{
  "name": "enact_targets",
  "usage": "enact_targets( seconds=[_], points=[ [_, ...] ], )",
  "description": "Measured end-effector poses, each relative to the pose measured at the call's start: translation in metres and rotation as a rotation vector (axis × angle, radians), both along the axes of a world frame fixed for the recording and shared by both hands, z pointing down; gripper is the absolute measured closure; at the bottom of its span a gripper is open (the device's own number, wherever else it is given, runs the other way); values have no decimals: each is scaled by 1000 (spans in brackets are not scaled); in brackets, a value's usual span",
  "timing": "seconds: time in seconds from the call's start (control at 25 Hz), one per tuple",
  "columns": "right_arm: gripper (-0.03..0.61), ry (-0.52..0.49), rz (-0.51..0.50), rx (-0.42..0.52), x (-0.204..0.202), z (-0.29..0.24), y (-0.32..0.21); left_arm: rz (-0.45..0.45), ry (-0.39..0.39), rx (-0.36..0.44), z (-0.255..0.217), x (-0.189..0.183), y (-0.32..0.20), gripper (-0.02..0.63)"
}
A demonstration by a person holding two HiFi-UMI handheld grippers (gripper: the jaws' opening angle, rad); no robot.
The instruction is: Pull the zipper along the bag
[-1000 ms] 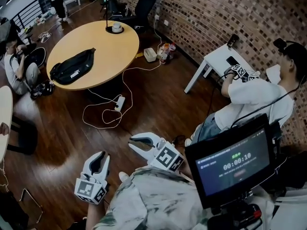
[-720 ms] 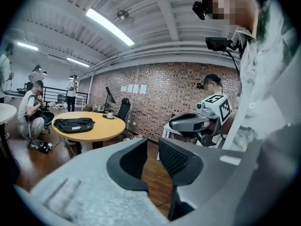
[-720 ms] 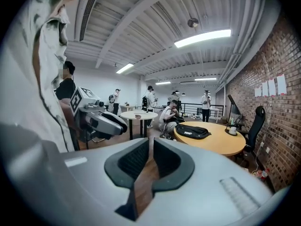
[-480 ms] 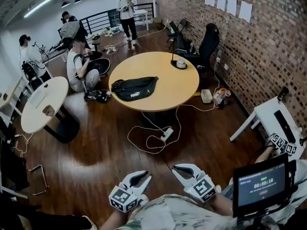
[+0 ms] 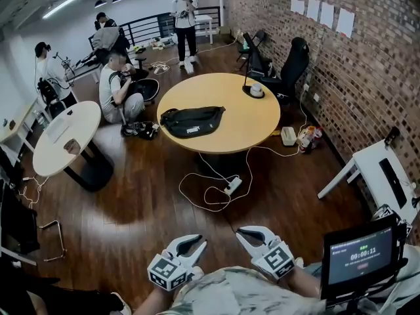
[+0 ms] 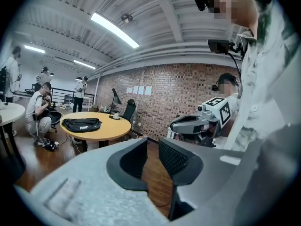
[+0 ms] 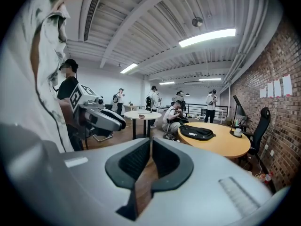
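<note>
L gripper (image 6: 153,146): jaws a little apart, a narrow slit w/ only wood floor showing thru it, nothing in them. R gripper (image 7: 150,142): jaws w/ tips together, nothing clamped betw them. Both are held low, close in front of the holder's torso, side by side but not touching, noses pointing to 12 o'clock in the head view.

The black bag (image 5: 192,121) lies flat on the round wooden table (image 5: 252,123), well apart from both grippers, straight out at 12 o'clock across open floor. It sits on the table's 9 o'clock half, long side running 9-to-3, near that edge. Zipper too small to make out from here. Neither gripper touches the bag.

A desk lamp (image 5: 253,92) stands by the table's 2 o'clock rim. On the floor off the table's 6 o'clock side is a white power strip (image 5: 231,187). A black office chair (image 5: 293,58) stands past the table at 1 o'clock, near the brick wall (image 5: 367,64). A smaller white table (image 5: 85,120) is at 9 o'clock of the big one, w/ a crouching person (image 5: 117,94) betw the two. A standing person (image 5: 186,12) is at the far end, approx 12 o'clock. A small screen (image 5: 362,258) w/ a timer sits at the R gripper's 3 o'clock.
</note>
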State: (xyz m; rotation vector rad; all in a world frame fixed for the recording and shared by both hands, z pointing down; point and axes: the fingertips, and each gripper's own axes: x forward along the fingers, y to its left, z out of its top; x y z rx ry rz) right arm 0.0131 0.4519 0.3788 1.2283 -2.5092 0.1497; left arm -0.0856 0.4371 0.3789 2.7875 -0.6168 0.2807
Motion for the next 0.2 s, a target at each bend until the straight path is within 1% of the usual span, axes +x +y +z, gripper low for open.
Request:
enact_targets(
  seconds=[0.2],
  points=[
    [554, 19, 4, 18, 1, -3, -9, -11, 17, 22, -4, -4, -12, 534]
  ],
)
